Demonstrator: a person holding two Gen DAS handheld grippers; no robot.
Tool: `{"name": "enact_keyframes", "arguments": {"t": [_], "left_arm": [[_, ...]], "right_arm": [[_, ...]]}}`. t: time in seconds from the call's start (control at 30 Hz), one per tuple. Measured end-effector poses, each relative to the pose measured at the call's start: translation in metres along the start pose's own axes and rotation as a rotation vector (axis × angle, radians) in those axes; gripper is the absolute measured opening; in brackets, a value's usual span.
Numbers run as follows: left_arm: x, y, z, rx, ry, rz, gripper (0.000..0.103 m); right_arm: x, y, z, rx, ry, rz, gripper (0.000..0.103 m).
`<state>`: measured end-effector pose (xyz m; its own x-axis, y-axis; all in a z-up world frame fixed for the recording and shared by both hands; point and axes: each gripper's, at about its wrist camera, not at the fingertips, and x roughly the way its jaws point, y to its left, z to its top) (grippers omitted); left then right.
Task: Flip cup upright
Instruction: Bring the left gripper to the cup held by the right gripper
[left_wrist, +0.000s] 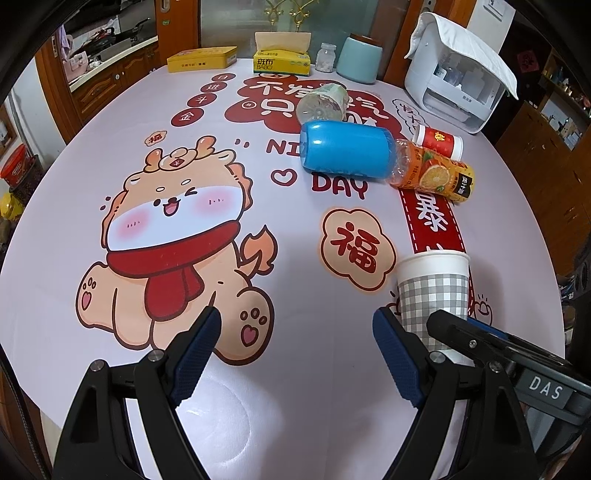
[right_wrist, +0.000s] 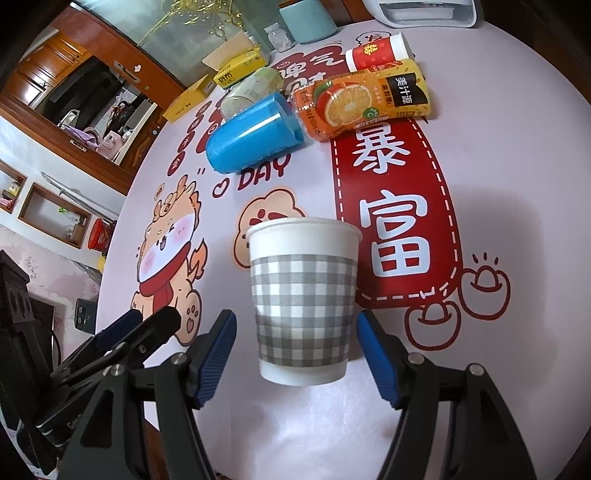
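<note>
A white paper cup with a grey check band (right_wrist: 303, 299) stands upright on the printed tablecloth, mouth up. My right gripper (right_wrist: 297, 332) is open, its blue pads on either side of the cup's lower half with small gaps. The same cup (left_wrist: 434, 284) shows at the right of the left wrist view, partly hidden by the right gripper's finger. My left gripper (left_wrist: 295, 332) is open and empty over the cartoon dragon print, to the left of the cup.
A blue cup (left_wrist: 345, 151) lies on its side mid-table, next to a lying orange juice bottle (left_wrist: 432, 171), a red-and-white cup (left_wrist: 439, 142) and a clear bottle (left_wrist: 321, 103). Tissue box (left_wrist: 281, 61), yellow tin, teal jar and white appliance (left_wrist: 458, 81) line the far edge.
</note>
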<state>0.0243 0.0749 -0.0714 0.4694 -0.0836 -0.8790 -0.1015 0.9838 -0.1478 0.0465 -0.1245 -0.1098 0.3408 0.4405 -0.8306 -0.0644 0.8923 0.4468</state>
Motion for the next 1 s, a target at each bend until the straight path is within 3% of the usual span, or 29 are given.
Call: {"name": "enact_keyframes", "arguments": {"t": [0.53, 0.8, 1.0], "left_arm": [[-0.006, -0.019, 0.003, 0.032, 0.028, -0.049, 0.083], [0.01, -0.047, 0.015, 0.068, 0.091, -0.137, 0.083], [0.027, -0.073, 0.023, 0.105, 0.156, -0.191, 0.083]], "right_arm": [[-0.027, -0.005, -0.006, -0.007, -0.053, 0.012, 0.068], [-0.057, -0.027, -0.003, 0.025, -0.175, -0.075, 0.068], [-0.058, -0.048, -0.001, 0.075, -0.188, -0.11, 0.068]]}}
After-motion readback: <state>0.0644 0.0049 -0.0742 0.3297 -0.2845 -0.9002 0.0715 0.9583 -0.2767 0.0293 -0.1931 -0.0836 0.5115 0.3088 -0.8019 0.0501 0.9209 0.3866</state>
